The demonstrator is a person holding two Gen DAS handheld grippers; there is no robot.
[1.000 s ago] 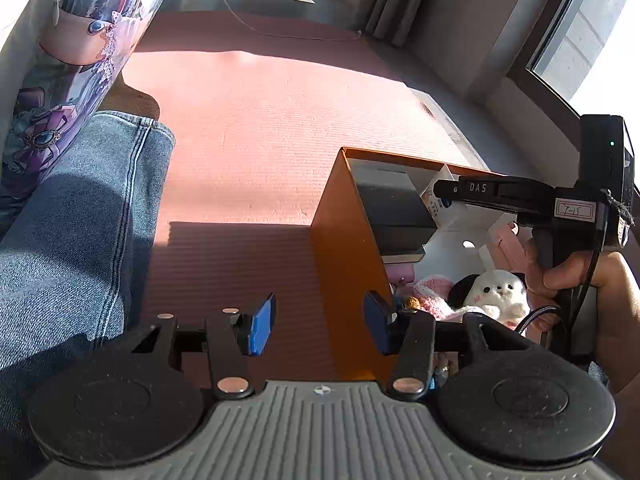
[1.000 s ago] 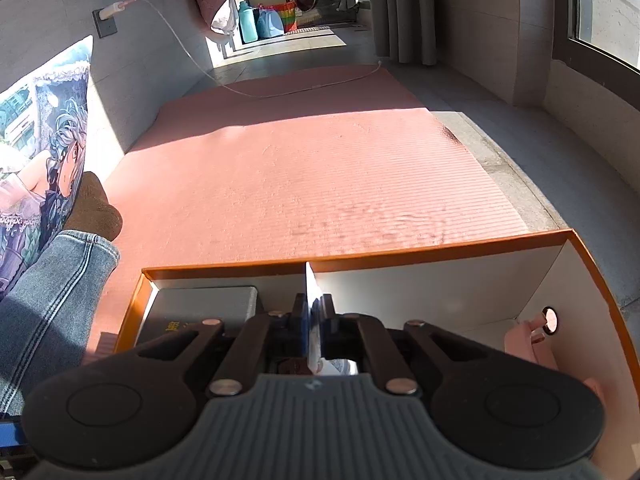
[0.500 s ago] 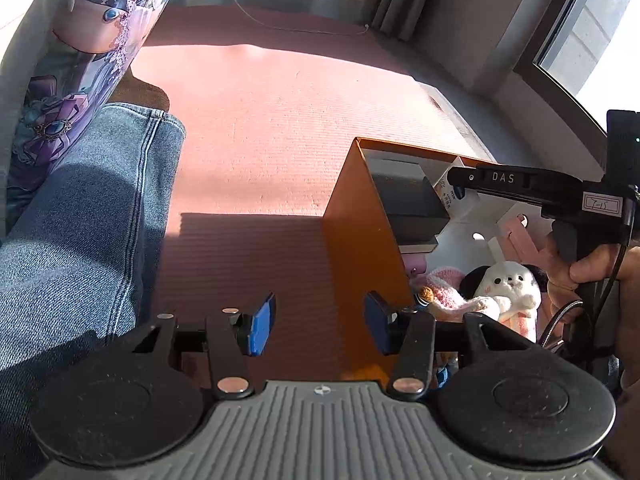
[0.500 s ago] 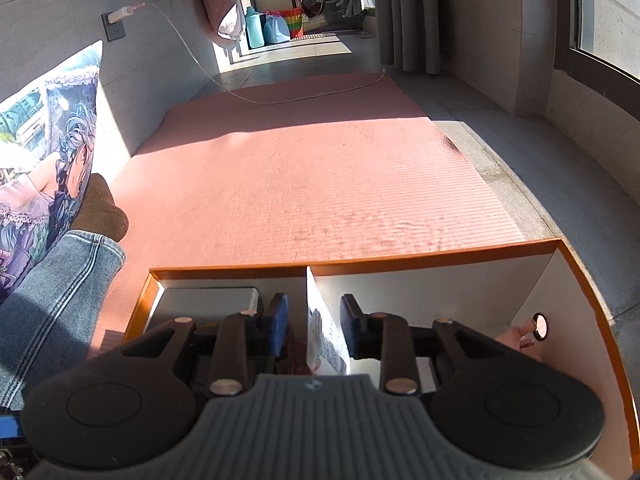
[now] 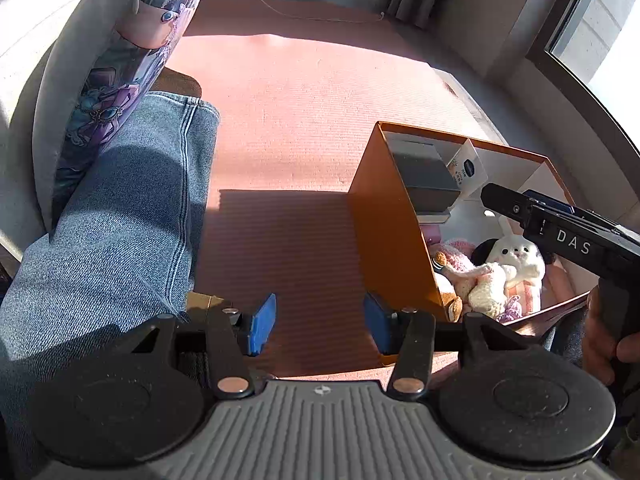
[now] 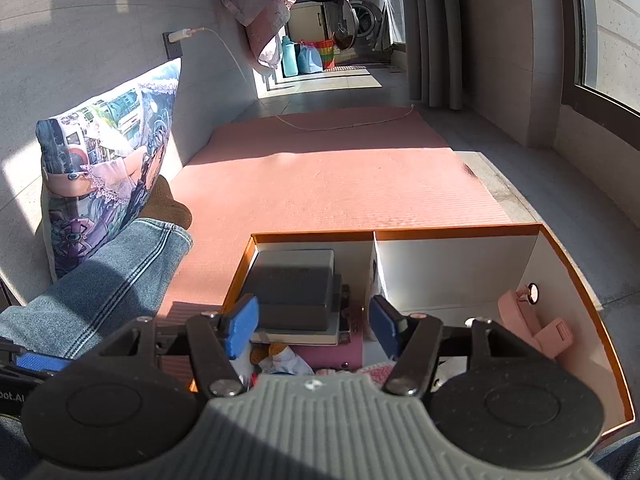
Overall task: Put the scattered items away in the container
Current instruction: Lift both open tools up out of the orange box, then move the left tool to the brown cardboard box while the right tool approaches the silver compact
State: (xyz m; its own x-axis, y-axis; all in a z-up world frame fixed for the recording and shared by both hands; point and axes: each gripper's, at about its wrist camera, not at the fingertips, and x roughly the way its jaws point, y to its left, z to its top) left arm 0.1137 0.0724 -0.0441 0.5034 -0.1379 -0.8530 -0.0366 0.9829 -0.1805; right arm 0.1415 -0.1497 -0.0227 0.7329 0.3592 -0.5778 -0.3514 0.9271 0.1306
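Note:
The orange box with white inner walls stands on the pink mat. Inside it lie a grey case on a stack, a white plush toy among other soft toys, and a pink object. A flat white package stands upright on its edge against the far wall, also seen as the white package. My right gripper hovers over the box's near part, its jaws opening, with nothing between the pads. My left gripper is open and empty over the mat, left of the box.
A person's leg in jeans lies along the left side of the mat, beside a printed pillow. A white cable crosses the mat's far end. A wall with a window runs on the right.
The right gripper's jaws went from shut on the white package to wide apart, leaving it standing in the box, and the gripper drew back and up. The left gripper shifted slightly.

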